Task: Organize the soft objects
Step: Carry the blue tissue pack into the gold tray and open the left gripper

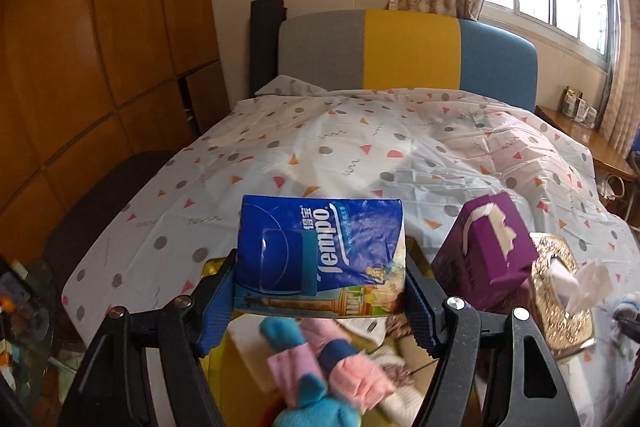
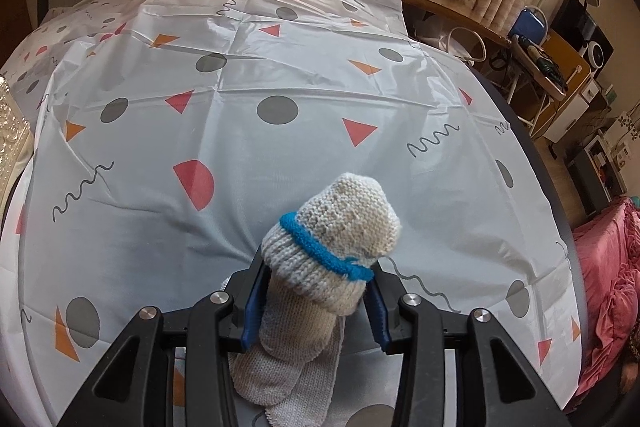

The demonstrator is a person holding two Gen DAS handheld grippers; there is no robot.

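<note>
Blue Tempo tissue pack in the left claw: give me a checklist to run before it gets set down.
1. Left claw clamped on the blue plastic Tempo tissue pack: ok, pads press both sides.
2. Pack held level: not ok, it sits tilted.
3. Drop spot below: not ok, pink and blue plush toys lie under the claw.
4. Purple cardboard tissue box and gold glitter tissue box clear of the pack: ok, they stand apart to its right.
5. Right claw holding the cream knitted sock with a blue band: ok.
6. Patterned white bed cover beyond the sock free: ok.
</note>
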